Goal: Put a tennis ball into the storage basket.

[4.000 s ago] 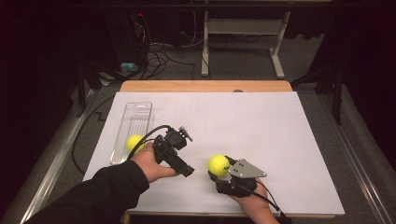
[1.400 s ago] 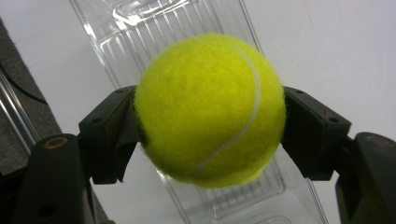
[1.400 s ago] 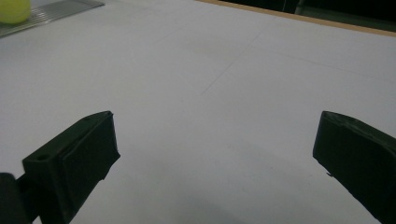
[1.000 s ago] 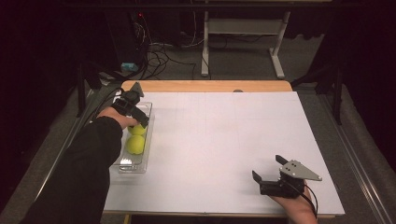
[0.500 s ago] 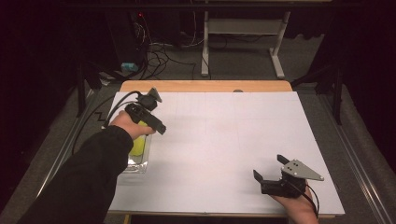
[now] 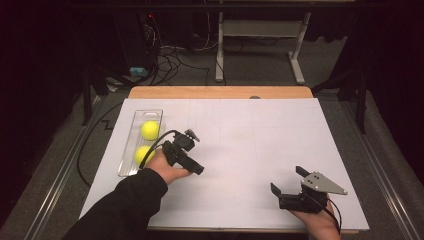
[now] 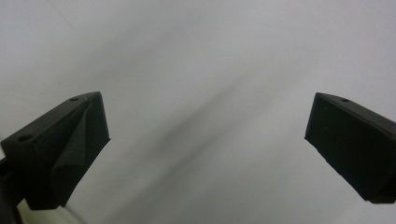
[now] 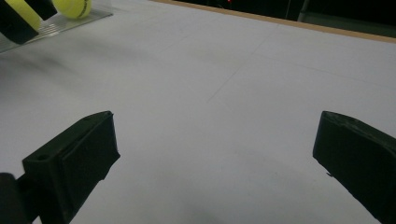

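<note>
Two yellow balls (image 6: 149,130) inside the clear tray (image 6: 131,150) at the table's (image 6: 260,135) left side. Left tool (image 6: 199,170) just right of the tray, released, empty. Right tool (image 6: 286,181) well apart, near the front edge, jaws spread, empty.

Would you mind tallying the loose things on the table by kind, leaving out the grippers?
Yellow balls: 2, both lying in the tray.
Clear tray: 1, at the table's left side.
Total: 3
</note>
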The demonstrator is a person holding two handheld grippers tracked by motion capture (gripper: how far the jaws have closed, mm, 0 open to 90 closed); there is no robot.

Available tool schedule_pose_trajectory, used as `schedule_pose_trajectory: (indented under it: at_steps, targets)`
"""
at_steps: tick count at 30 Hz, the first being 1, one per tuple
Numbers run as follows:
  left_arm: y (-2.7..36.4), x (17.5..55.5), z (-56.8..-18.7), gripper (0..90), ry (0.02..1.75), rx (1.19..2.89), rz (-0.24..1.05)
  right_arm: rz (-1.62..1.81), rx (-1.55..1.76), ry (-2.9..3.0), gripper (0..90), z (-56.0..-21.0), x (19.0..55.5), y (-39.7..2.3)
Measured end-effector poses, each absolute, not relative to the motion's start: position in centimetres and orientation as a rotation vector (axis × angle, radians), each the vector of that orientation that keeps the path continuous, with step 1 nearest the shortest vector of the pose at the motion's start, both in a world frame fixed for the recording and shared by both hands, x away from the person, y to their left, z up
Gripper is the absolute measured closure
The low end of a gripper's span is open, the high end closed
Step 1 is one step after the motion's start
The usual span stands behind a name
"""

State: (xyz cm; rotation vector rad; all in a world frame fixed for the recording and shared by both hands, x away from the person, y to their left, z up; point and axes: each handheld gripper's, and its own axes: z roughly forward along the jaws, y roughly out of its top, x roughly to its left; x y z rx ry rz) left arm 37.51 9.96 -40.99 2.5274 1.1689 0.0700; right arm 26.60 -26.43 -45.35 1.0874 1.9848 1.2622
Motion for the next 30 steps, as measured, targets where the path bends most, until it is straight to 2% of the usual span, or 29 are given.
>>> schedule_pose_trajectory:
  at_steps: [8, 24, 30]
  targets:
    - [11.4, 35.2, -43.2, 0.5, 1.176, 2.242, 0.039, 1.271, 1.070, 1.993, 0.0, -45.4, 26.4, -26.0]
    - [13.5, 31.4, -46.0, 0.0, 0.900, 1.975, 0.288, 1.283, 1.071, 1.962, 0.0, -45.7, 26.4, -26.0]
    - [14.3, 30.3, -45.7, 0.0, 0.798, 1.873, 0.329, 1.298, 1.091, 1.927, 0.0, -45.8, 26.2, -26.3]
